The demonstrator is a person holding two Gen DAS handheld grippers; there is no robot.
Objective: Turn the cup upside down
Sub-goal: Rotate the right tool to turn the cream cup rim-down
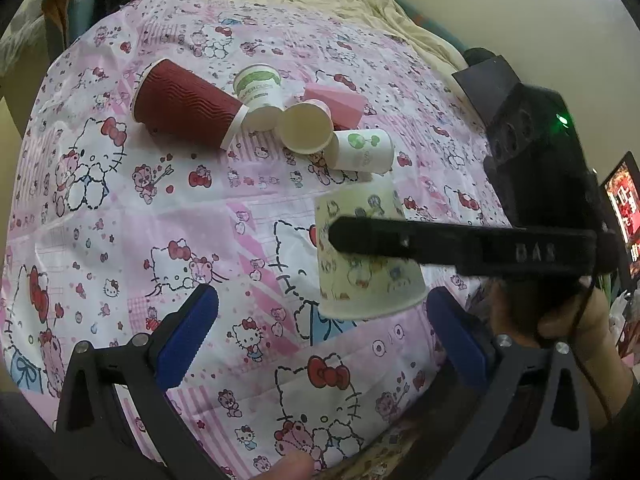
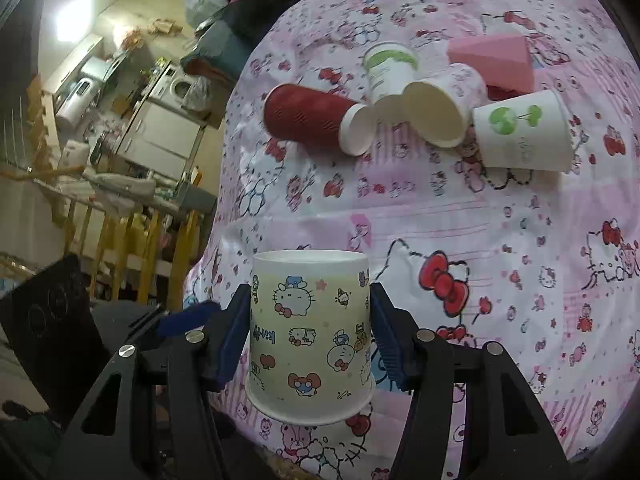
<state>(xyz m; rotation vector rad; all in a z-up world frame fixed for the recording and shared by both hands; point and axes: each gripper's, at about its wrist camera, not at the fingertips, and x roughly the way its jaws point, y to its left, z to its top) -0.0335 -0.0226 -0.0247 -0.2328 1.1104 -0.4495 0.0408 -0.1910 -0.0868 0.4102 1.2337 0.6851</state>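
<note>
A cream paper cup with Hello Kitty prints (image 2: 310, 336) sits upside down, base up and rim down, between the blue pads of my right gripper (image 2: 308, 340), which is shut on its sides. The same cup shows in the left wrist view (image 1: 366, 256), held just above the pink tablecloth (image 1: 160, 208) by the right gripper's black finger (image 1: 400, 240). My left gripper (image 1: 320, 332) is open and empty, its blue pads either side of the space just in front of the cup.
Further back lie a red ripple cup (image 1: 186, 104), a green-banded white cup (image 1: 260, 94), a pink cup with its mouth toward me (image 1: 306, 126), a white cup with green trees (image 1: 364, 150) and a pink box (image 1: 336, 102). Beyond the table's left edge is a cluttered room (image 2: 120, 120).
</note>
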